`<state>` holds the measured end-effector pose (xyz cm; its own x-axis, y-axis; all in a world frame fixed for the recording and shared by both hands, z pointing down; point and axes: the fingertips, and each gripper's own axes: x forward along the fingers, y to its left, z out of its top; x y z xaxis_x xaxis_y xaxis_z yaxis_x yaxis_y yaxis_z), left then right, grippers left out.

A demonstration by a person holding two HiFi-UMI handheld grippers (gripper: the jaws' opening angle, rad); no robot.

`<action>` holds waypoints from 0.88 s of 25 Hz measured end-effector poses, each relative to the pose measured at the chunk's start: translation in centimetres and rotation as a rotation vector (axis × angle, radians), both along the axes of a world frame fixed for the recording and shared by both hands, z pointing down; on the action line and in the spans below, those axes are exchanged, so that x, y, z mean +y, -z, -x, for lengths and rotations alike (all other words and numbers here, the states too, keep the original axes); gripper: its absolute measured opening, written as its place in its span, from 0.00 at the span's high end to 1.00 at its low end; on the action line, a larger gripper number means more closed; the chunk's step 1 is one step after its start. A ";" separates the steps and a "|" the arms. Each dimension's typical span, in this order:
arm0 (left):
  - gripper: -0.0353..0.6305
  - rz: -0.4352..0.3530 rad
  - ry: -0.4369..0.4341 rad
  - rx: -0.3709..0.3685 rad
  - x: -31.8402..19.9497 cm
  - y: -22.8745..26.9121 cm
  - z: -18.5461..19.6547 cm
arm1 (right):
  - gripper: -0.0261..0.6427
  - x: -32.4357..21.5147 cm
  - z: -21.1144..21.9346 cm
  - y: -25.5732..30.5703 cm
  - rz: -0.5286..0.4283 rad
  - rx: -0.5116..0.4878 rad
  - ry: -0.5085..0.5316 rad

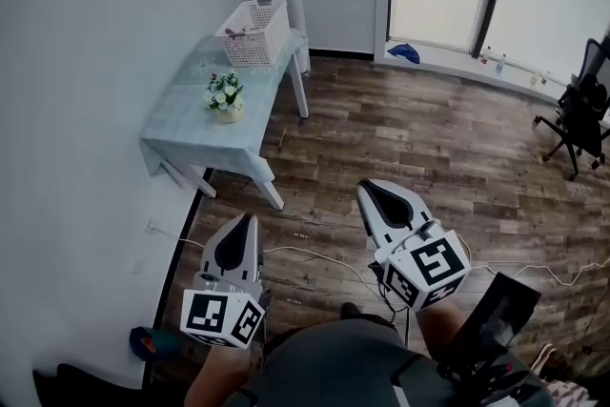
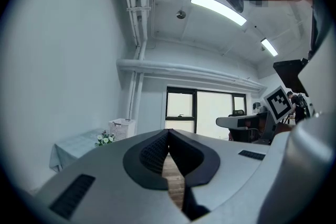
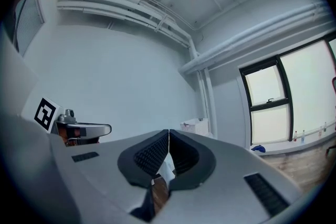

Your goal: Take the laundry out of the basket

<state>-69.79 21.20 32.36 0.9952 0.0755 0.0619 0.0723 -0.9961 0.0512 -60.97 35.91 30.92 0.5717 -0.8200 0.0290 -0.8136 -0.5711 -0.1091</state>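
A white lattice laundry basket (image 1: 254, 30) stands at the far end of a small pale blue table (image 1: 195, 119) by the left wall; it also shows small in the left gripper view as the basket (image 2: 122, 128) and in the right gripper view as the basket (image 3: 195, 126). What lies inside it cannot be made out. My left gripper (image 1: 250, 219) and right gripper (image 1: 367, 189) hang over the wooden floor, well short of the table. Both point level toward the room's far side, shut, with nothing between the pads.
A pot of white flowers (image 1: 225, 97) sits mid-table in front of the basket. White cables (image 1: 315, 253) run across the floor below the grippers. A black office chair (image 1: 578, 124) stands at the right. A blue cloth (image 1: 404, 52) lies under the window.
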 end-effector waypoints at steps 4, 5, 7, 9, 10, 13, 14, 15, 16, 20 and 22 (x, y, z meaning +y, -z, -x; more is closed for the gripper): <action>0.93 0.000 0.027 -0.017 -0.3 -0.4 -2.5 | 0.94 -0.1 -3.0 -0.5 0.002 -0.012 0.014; 0.93 0.003 0.030 -0.025 -0.5 -0.6 -3.0 | 0.94 -0.3 -3.5 -0.7 0.000 -0.018 0.015; 0.93 0.002 0.034 -0.041 -1.2 -0.9 -3.9 | 0.94 -0.9 -4.5 -0.8 -0.005 -0.025 0.017; 0.93 0.003 0.038 -0.049 -2.2 -0.9 -5.1 | 0.94 -1.8 -5.8 -0.9 -0.004 -0.030 0.015; 0.93 0.007 0.038 -0.050 -2.8 -0.9 -5.7 | 0.94 -2.3 -6.4 -1.0 -0.002 -0.034 0.014; 0.93 0.021 0.026 -0.040 -4.4 -1.1 -7.9 | 0.94 -3.8 -8.3 -1.4 0.011 -0.037 0.003; 0.93 0.023 0.016 -0.033 -5.0 -1.1 -8.8 | 0.94 -4.4 -9.1 -1.5 0.018 -0.032 -0.006; 0.93 0.022 0.004 -0.025 -5.7 -1.1 -9.7 | 0.94 -5.1 -9.9 -1.5 0.026 -0.027 -0.015; 0.93 0.018 -0.007 -0.019 -6.4 -1.1 -10.7 | 0.94 -5.9 -10.7 -1.4 0.032 -0.023 -0.025; 0.93 0.005 -0.032 0.008 -10.0 -0.2 -13.7 | 0.94 -9.3 -13.3 -1.0 0.057 -0.013 -0.041; 0.93 0.003 -0.033 0.020 -12.2 0.3 -15.1 | 0.94 -11.2 -14.6 -0.5 0.067 -0.002 -0.047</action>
